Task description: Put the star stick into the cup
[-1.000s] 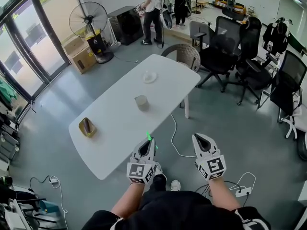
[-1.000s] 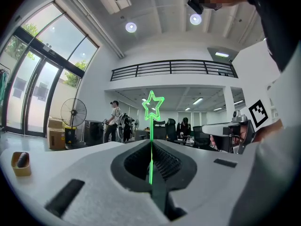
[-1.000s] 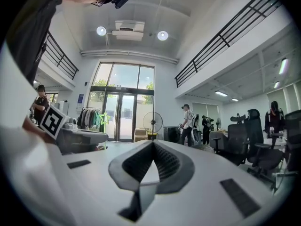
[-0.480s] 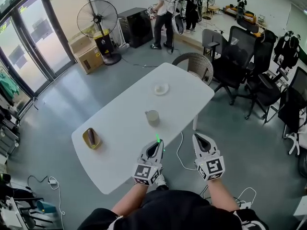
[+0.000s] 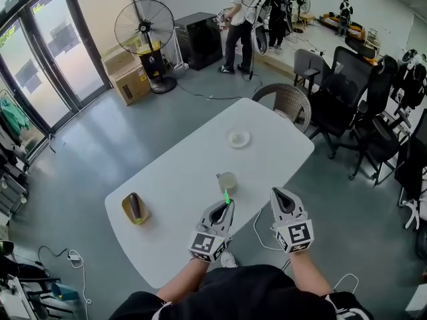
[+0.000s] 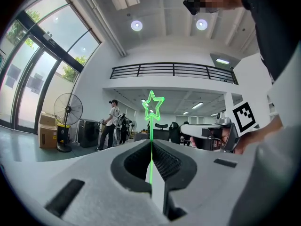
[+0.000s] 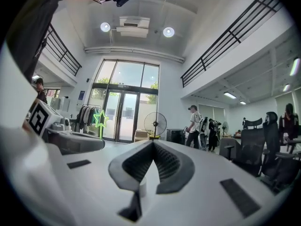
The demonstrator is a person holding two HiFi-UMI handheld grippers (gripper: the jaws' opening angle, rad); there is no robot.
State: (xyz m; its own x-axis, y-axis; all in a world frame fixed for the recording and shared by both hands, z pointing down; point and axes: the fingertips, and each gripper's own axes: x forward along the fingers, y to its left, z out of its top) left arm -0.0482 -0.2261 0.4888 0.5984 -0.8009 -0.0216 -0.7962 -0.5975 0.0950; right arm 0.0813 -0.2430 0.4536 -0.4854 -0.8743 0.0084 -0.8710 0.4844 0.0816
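A thin green star stick (image 5: 227, 197) stands upright out of my left gripper (image 5: 225, 207), whose jaws are shut on its stem. In the left gripper view the star stick (image 6: 152, 106) ends in an outlined star above the closed jaws. The cup (image 5: 227, 181), pale and round, stands on the white table (image 5: 180, 199) just beyond the star's tip. My right gripper (image 5: 280, 196) is held at the table's near right edge, jaws shut, nothing in them. In the right gripper view the star stick (image 7: 100, 120) shows at the left.
A small white dish (image 5: 238, 138) lies farther along the table and a yellow tray (image 5: 135, 209) with a dark object sits at its left end. Black office chairs (image 5: 363, 105) and a wicker chair (image 5: 290, 99) stand to the right, a fan (image 5: 145, 29) at the back; people stand far off.
The view has closed in on the table. My left gripper has carried the star stick forward, so its tip now sits right by the cup. The right gripper has kept alongside.
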